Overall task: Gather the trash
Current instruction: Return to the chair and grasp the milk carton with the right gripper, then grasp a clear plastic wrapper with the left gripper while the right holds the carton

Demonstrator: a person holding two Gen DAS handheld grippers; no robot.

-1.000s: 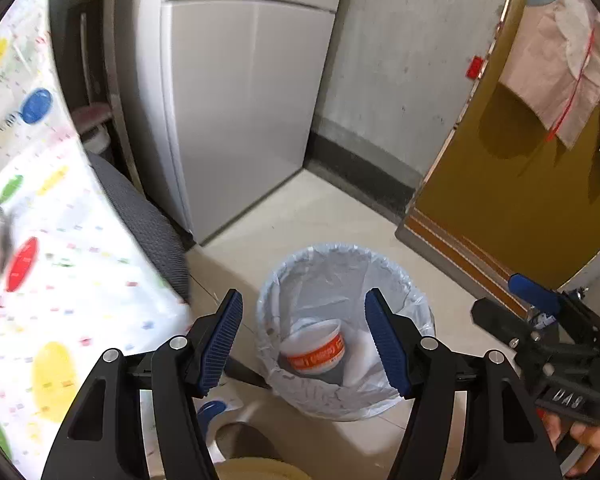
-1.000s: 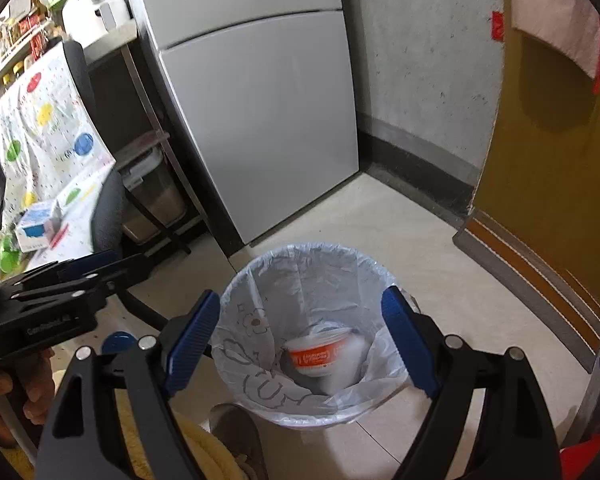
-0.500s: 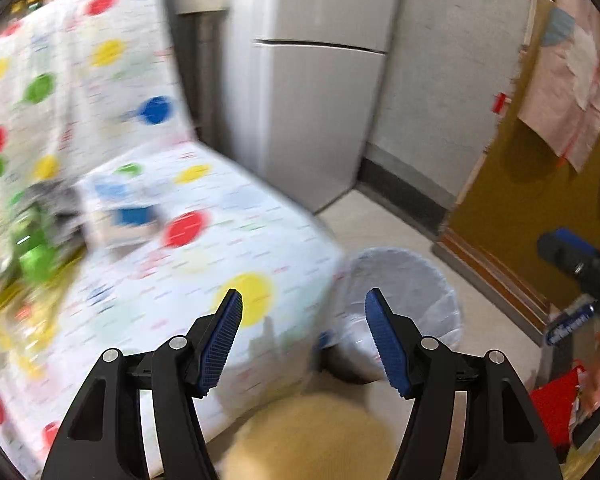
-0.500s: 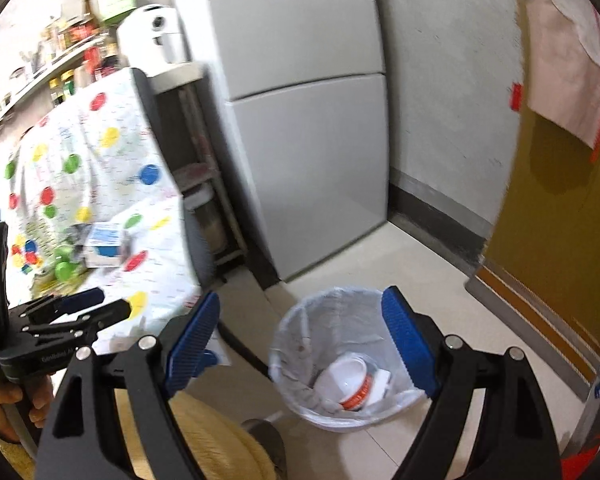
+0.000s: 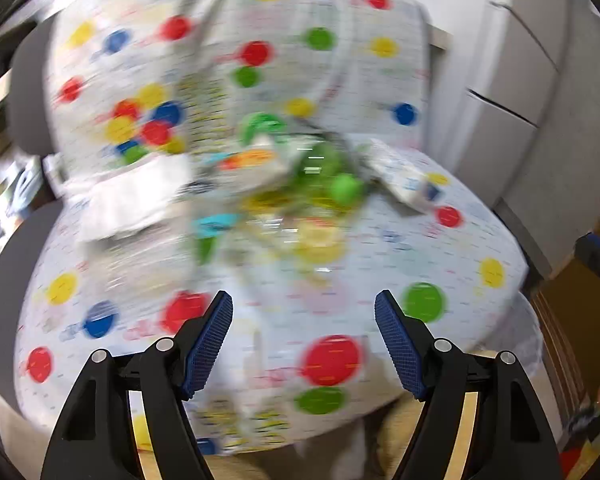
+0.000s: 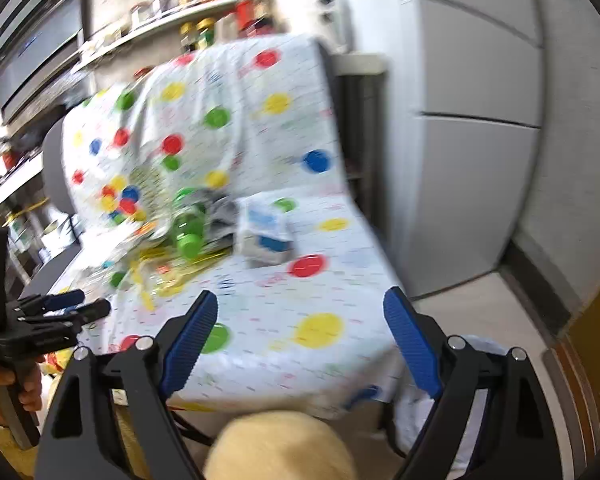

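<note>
Across the chair lies a white cloth printed with red, yellow, green and blue dots, draped over seat and back. On the seat near the backrest sits the trash: a green plastic bottle, a boxy white-and-blue carton just beside it, and crinkled wrappers, all blurred. Behind stand a smooth grey fridge and a cluttered shelf. Left gripper and right gripper hover over the seat's front, both spread wide, grasping nothing. The white-lined bin peeks out at the chair's right.

Blurred green bottle beside small carton on dotted cloth
</note>
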